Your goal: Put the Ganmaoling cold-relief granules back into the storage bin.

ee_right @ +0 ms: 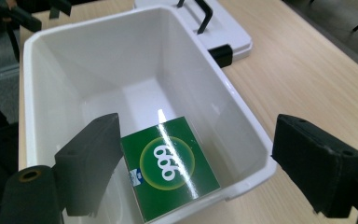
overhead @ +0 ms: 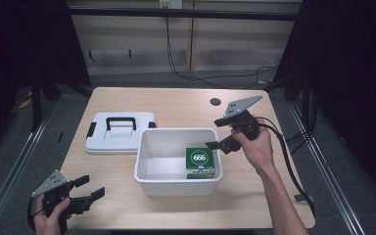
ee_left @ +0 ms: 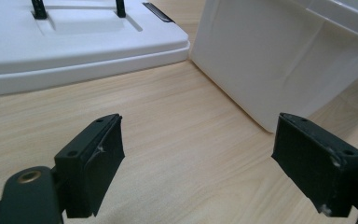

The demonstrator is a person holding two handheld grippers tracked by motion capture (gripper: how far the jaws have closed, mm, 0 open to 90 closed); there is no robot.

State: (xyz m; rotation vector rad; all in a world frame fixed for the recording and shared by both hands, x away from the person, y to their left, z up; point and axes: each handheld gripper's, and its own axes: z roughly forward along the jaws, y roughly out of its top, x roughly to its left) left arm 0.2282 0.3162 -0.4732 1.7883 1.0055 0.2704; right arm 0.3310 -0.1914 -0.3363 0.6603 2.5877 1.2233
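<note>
- Green glossy card: the box (overhead: 201, 162) marked "666" is lying inside the white bin (overhead: 176, 180), at centre-right of the high view, tucked into the bin's near right corner.
- In my right gripper view the box (ee_right: 170, 164) is sitting at lower centre, face up, with glare running across its top; its one edge is close against the bin wall (ee_right: 242, 140).
- I am holding my right gripper (overhead: 219, 133) right of centre in the high view, just over the bin's right rim; its jaws are spread wide and are grasping nothing.
- I am holding my left gripper (overhead: 89, 188) at the lower left of the high view, above the bare wooden table (overhead: 254, 196), well apart from the box; its jaws are likewise released and empty.
- The white lid (overhead: 120, 132) with its black handle is lying flat at centre-left, just beside the bin.
- Handling judgement: the box is probably light and fairly stiff, yet thin card may crush under a hard squeeze, and the shiny coating may slip between the pads.
- Hold judgement: I am planning to take it across two opposite side faces, closing gently. The side close to the wall leaves little room for a jaw, so tilting or sliding it clear first may be needed.
</note>
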